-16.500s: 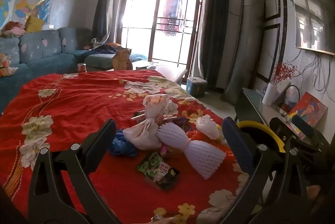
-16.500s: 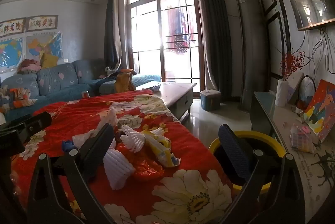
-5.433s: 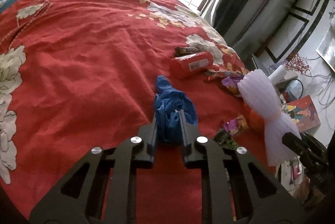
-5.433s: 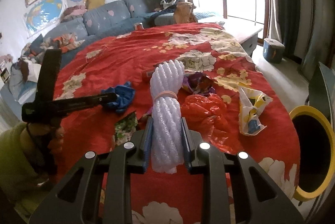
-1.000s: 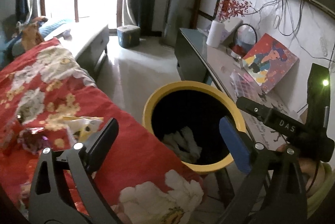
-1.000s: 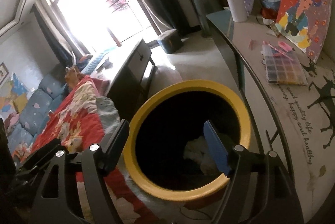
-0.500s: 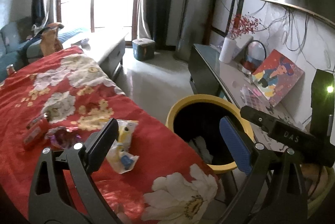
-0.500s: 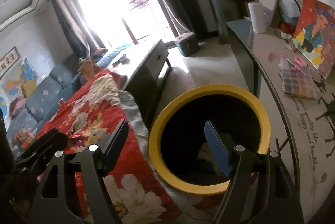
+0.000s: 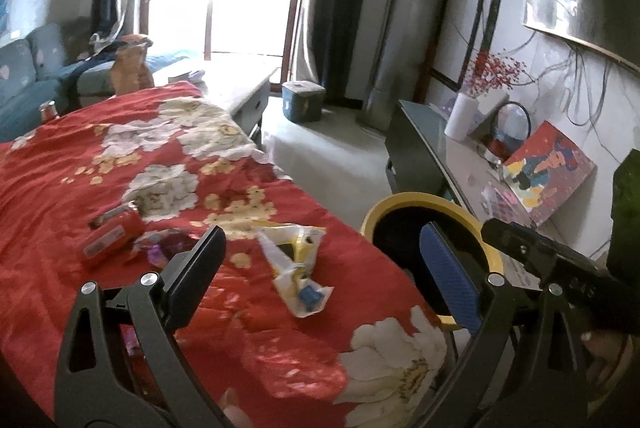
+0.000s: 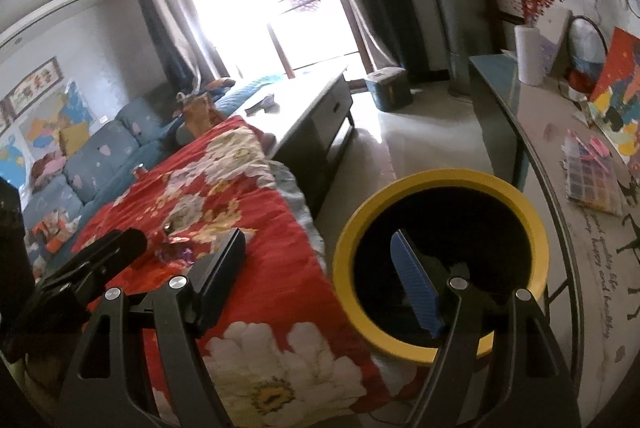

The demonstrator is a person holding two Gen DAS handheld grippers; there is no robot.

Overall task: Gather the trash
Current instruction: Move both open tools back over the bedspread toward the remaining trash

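We are holding both grippers, left gripper [image 9: 320, 274] and right gripper [image 10: 320, 270], spread and empty; we are advising centring 1 over the yellow wrapper [image 9: 296, 264] before closing.

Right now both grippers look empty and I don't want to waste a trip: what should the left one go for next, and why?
Probably the yellow-and-white wrapper: it lies loose on the red cloth, nearest the open, empty left gripper and close to the yellow bin.
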